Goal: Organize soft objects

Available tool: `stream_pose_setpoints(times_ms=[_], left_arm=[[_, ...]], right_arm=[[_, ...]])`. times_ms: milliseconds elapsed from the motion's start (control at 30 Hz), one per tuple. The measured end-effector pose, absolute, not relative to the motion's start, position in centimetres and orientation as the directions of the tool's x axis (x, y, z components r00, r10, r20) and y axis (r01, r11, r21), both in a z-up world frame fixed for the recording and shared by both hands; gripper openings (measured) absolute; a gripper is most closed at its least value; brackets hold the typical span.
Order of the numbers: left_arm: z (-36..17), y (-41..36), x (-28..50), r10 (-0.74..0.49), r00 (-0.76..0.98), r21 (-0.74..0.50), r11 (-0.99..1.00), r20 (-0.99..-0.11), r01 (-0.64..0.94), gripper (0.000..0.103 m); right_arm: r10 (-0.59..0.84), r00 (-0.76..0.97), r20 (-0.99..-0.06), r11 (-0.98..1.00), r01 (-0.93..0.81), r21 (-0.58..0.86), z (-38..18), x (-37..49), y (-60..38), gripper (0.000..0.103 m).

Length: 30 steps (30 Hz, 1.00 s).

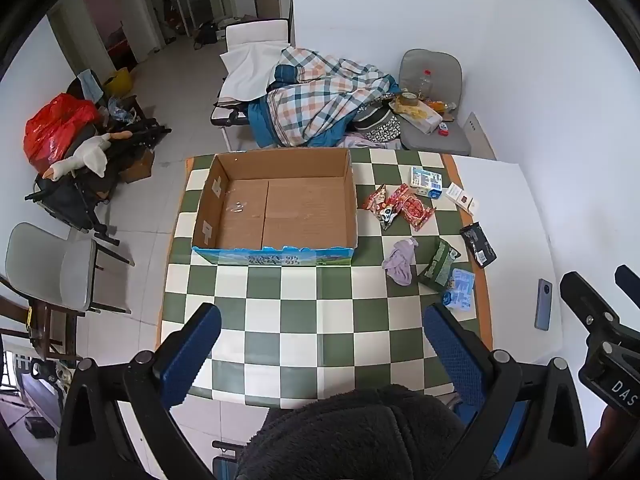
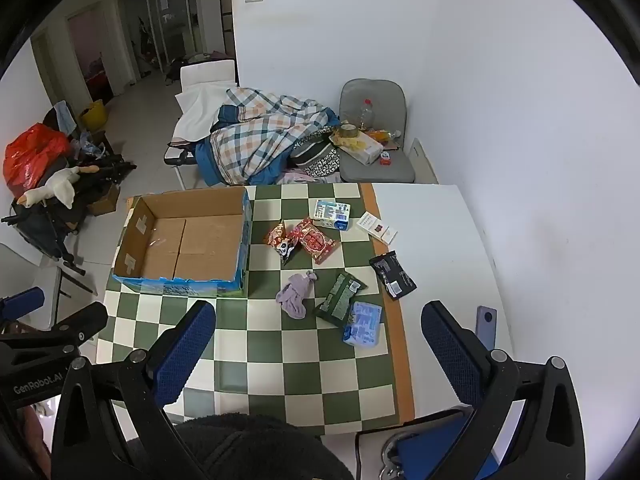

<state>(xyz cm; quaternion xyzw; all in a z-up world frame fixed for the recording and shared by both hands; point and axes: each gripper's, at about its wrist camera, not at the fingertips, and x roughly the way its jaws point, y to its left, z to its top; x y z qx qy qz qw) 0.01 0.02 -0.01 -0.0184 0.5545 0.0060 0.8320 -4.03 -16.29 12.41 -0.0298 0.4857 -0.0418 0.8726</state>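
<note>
An open, empty cardboard box (image 1: 276, 204) (image 2: 184, 242) sits on the green-and-white checkered table (image 1: 304, 320) (image 2: 280, 360). To its right lie a crumpled purple cloth (image 1: 400, 261) (image 2: 295, 294), red snack packets (image 1: 402, 206) (image 2: 308, 240), a green packet (image 1: 439, 265) (image 2: 340, 298), a blue pack (image 1: 460, 289) (image 2: 363, 324), a black packet (image 1: 478, 244) (image 2: 393, 275) and small boxes (image 1: 426, 181) (image 2: 331, 214). My left gripper (image 1: 324, 352) is open and empty above the table's near edge. My right gripper (image 2: 320, 350) is open and empty, nearer than the packets.
A phone (image 1: 543, 309) (image 2: 486, 326) lies on the white tabletop at right. A grey chair with a bottle (image 2: 376, 136) and a chair heaped with a plaid quilt (image 2: 264, 136) stand behind the table. Clutter with a goose toy (image 1: 84, 156) stands at left.
</note>
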Motion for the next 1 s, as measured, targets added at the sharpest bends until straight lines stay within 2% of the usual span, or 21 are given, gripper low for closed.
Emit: stream_pose_setpoints(times_ms=[1000], left_arm=[[0.4,-0.8,0.1,0.006,0.399,-0.004,1.0,-0.917,-0.024,0.103]], right_arm=[[-0.121,0.541,-0.832,0.993,0.06,-0.106,13.1,-4.6,-16.9,0.103]])
